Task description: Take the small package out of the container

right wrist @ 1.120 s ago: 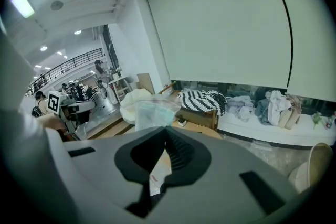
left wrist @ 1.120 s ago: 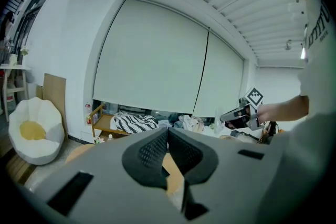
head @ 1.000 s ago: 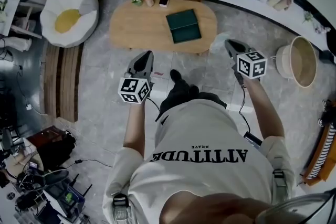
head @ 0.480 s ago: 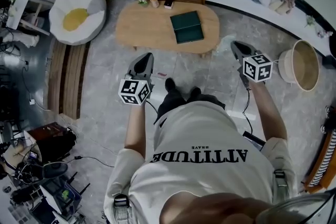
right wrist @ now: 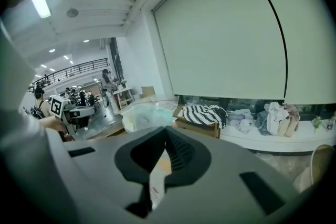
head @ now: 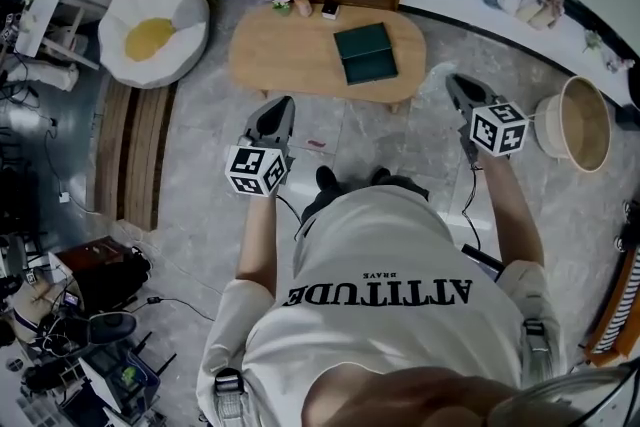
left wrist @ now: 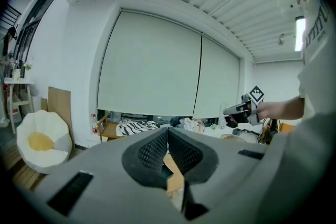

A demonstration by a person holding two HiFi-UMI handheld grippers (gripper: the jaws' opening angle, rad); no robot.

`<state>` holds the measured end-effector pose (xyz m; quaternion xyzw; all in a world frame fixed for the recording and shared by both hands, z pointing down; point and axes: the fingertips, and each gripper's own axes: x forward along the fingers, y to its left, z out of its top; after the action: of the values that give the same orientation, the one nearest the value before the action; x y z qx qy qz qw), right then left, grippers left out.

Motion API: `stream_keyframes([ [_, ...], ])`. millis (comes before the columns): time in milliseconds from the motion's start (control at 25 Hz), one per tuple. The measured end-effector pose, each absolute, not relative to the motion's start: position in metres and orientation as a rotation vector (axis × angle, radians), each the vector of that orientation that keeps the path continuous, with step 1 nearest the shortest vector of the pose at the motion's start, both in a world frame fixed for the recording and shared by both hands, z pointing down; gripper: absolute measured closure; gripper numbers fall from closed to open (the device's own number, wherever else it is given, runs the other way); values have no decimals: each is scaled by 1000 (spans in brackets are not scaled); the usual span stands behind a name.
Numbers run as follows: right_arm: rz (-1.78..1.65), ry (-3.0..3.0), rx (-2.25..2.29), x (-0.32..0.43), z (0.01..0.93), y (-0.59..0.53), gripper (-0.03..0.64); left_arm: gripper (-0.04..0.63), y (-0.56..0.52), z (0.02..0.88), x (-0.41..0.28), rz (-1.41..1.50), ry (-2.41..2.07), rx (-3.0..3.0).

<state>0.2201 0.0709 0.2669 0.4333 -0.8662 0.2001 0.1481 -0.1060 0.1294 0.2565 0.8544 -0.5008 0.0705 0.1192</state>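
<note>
Green container [head: 365, 53] – inside hidden, small items [head: 300, 3] on table [head: 290, 65] – too small to tell

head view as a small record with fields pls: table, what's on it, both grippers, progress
table: low oval wooden table, ahead of the person
on table: dark green box, toward its right end
left gripper: shut, empty, short of the table's near edge
right gripper: shut, empty, by the table's right end
floor, right: round basket
progress: nothing grasped yet
</note>
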Motion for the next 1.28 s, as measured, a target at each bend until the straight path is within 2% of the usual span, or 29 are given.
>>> stream_keyframes([
  [440,541,-2565,1247,174,253,71,597,574,118,252,-150,200,-1422,2509],
  [1280,553,-2527,1350,190,249,59,597,574,90,251,-149,177,-1389,2550],
])
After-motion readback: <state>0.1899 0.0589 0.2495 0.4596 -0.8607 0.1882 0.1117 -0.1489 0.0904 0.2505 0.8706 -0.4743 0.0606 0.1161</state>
